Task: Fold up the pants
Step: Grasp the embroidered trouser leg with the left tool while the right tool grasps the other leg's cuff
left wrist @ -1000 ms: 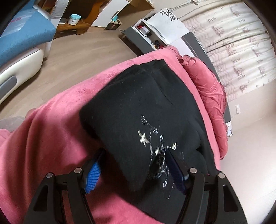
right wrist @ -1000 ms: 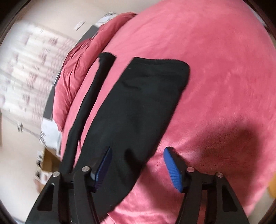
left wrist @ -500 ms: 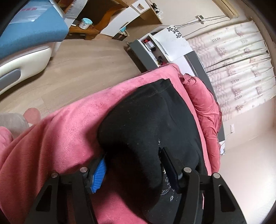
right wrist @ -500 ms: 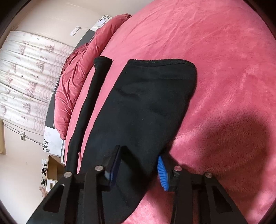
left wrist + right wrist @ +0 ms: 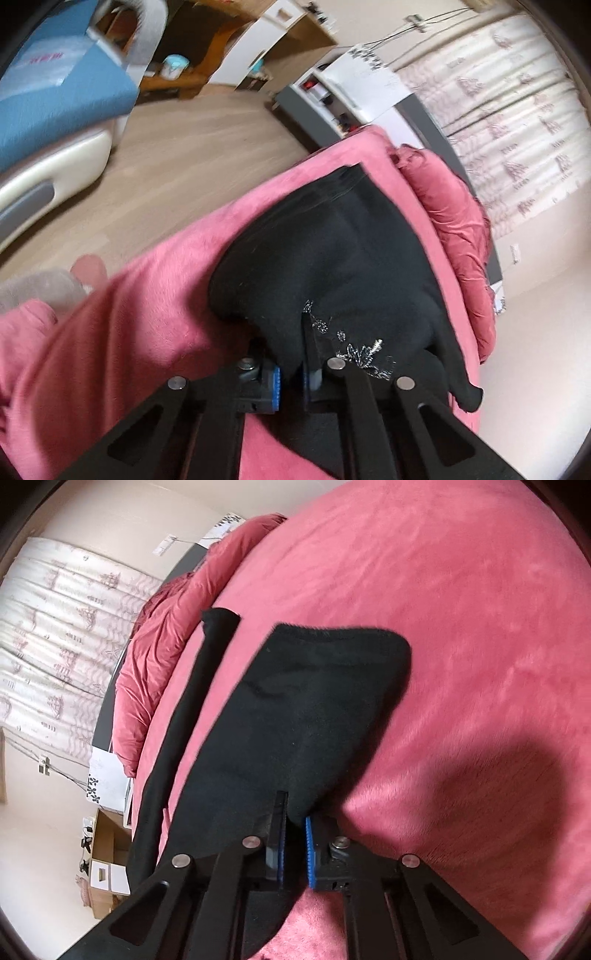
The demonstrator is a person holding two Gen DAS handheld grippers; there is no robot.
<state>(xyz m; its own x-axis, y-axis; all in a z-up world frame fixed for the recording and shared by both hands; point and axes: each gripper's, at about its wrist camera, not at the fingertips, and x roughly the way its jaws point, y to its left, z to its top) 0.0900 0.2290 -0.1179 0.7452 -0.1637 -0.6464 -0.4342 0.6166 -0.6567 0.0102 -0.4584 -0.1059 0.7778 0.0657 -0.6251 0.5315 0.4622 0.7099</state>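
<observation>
Black pants (image 5: 295, 720) lie flat on the pink bedspread (image 5: 461, 609) — soft, limp fleece, light, drapes freely — left gripper (image 5: 291, 376) and right gripper (image 5: 293, 849) each pinched on an edge fold; grip hems or waistband.

Matt fleecy black pants (image 5: 317, 709) on seemingly plush pink blanket (image 5: 461, 602).

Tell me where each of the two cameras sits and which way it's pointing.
Left wrist: on the left gripper, looking along the pants across the bed edge toward floor and curtain; its fingers pinch the fabric.
Right wrist: on the right gripper, looking over the bed; its fingers clamp the pants.
Both show pants, bed, curtain.
</observation>
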